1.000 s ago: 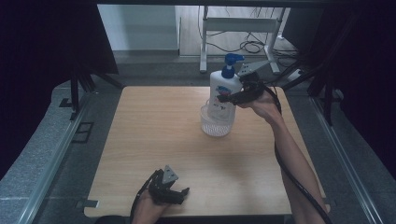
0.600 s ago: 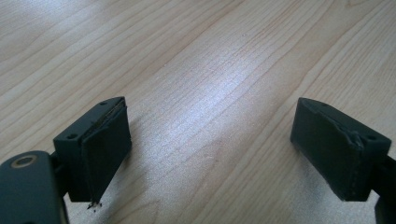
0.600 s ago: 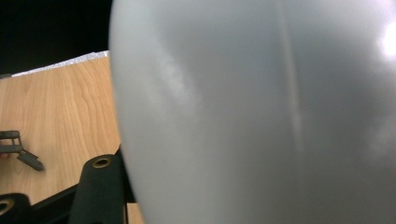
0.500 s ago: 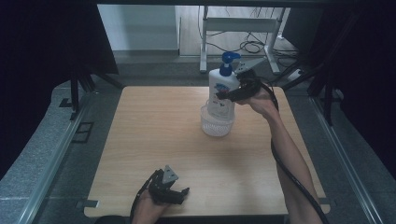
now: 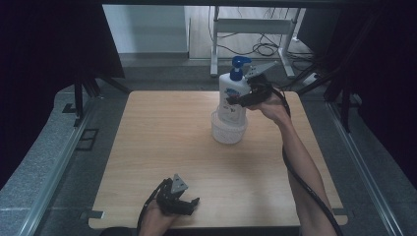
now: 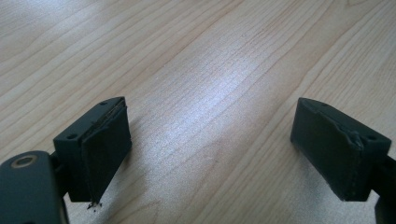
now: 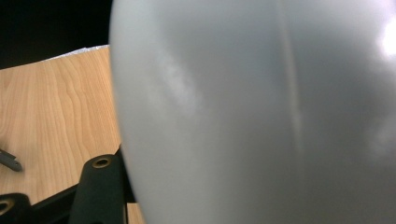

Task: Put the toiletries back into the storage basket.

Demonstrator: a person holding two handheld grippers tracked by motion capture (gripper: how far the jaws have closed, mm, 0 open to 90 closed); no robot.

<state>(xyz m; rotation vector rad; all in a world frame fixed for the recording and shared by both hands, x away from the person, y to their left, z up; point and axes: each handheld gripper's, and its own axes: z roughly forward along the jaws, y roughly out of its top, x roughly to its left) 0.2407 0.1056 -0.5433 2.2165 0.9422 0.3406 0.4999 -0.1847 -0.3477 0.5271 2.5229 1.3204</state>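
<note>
A white pump bottle with a blue pump head hangs upright over the table's far middle, and my right gripper is shut on its body from the right. The bottle's base sits at or just inside the rim of a pale round tub on the wooden table. In the right gripper view the bottle's white wall presses close to the camera, with one black jaw against it at the lower left. My left gripper rests at the table's front edge, its jaws wide apart over bare wood.
Metal rails run along both sides of the table. Behind its far edge stand a white frame and loose cables on the floor. Dark curtains close off the left and right.
The right gripper has brought the bottle slightly down and to the left, closer onto the tub. The left gripper has stayed where it was.
</note>
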